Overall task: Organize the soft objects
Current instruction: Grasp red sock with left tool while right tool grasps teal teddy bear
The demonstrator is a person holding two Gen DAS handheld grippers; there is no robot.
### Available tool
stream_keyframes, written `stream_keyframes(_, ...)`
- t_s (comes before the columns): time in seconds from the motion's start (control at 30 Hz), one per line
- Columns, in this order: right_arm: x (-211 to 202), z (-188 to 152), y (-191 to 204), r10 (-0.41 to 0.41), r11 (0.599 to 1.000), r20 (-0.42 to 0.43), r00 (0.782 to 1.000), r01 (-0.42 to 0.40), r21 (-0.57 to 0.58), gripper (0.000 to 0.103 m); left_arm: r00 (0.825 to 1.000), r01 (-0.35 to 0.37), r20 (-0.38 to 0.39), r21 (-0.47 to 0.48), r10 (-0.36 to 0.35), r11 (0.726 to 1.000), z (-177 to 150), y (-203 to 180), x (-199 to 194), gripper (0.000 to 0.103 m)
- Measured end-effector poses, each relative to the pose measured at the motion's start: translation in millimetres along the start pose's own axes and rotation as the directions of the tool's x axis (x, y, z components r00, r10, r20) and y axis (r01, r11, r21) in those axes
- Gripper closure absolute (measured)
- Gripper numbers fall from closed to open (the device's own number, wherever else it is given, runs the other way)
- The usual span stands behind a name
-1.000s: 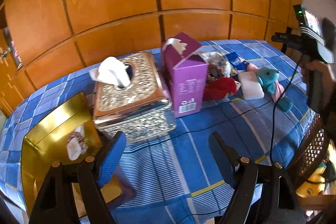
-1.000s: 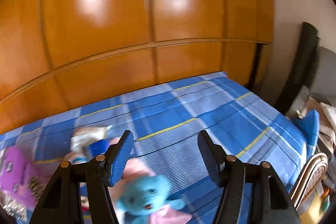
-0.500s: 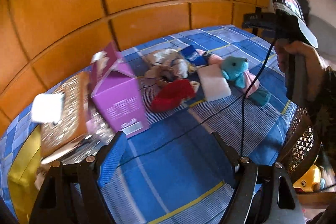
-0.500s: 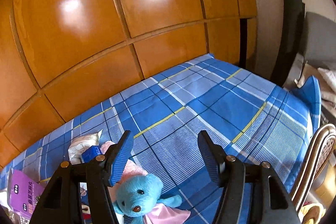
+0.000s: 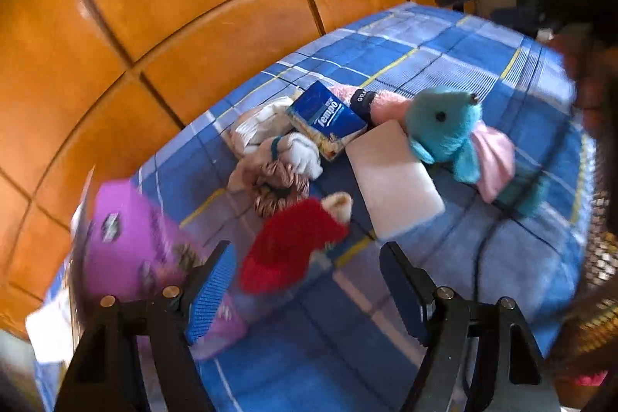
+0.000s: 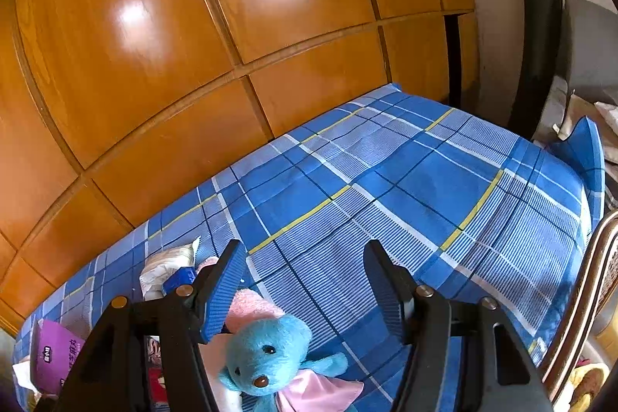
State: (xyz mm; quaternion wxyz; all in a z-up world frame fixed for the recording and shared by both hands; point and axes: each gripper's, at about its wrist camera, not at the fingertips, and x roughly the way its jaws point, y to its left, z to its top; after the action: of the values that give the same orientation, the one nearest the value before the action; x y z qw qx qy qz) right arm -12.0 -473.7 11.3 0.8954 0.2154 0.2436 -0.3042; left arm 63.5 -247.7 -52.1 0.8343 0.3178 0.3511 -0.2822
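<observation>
Soft things lie in a heap on the blue plaid cloth (image 5: 444,64): a red knitted piece (image 5: 293,250), a blue teddy bear (image 5: 444,126) with a pink cloth, a white pad (image 5: 394,176), a striped and white fabric bundle (image 5: 278,161), a pink towel (image 5: 382,99) and a blue Tempo tissue pack (image 5: 328,118). My left gripper (image 5: 305,280) is open, empty, just short of the red piece. My right gripper (image 6: 305,288) is open and empty above the bear (image 6: 266,361), which lies near its left finger.
A purple carton (image 5: 131,242) stands left of the heap; it also shows in the right wrist view (image 6: 54,354). Orange wooden panels (image 6: 231,26) back the table. A wicker chair (image 6: 595,288) stands at the right edge. A black cable (image 5: 479,257) crosses the cloth.
The left gripper has swung right and forward, from the tissue box and gold box to the heap of soft things. The right view has tilted down slightly; the bear is lower and nearer.
</observation>
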Motion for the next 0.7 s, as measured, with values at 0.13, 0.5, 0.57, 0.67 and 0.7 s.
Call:
stream_keyframes(0.13,1.9,1.0,-3.9,0.019,1.000,-0.012,1.000,-0.018,0.022,0.039,0.998,-0.044,-0.046,0.025,0.045,0.999,11.5,-5.1,33.0,0.026)
stream_keyframes(0.5,29.8,-7.3,1.0,0.090,0.996,-0.180,0.980,-0.084,0.038,0.039,0.994,0.049,-0.096,-0.042,-0.052,0.998,1.9,3.2,68.6,0.078)
stream_keyframes(0.57,42.3,-13.8,11.6,0.081,0.996,-0.259,0.963,-0.085,-0.004,0.039,0.993,0.069,-0.087,-0.079,-0.075,0.994,-6.2,7.8,64.3,0.079)
stream_keyframes(0.67,50.8,-24.4,32.5,0.035,0.990,-0.309,0.950,-0.075,-0.119,0.039,0.989,0.108,-0.082,-0.146,-0.121,0.983,-14.4,15.0,57.3,0.079)
stream_keyframes(0.7,53.5,-28.4,37.8,0.055,0.985,-0.339,0.939,-0.108,-0.138,0.038,0.988,0.119,-0.082,-0.162,-0.133,0.980,-14.3,15.3,55.1,0.079)
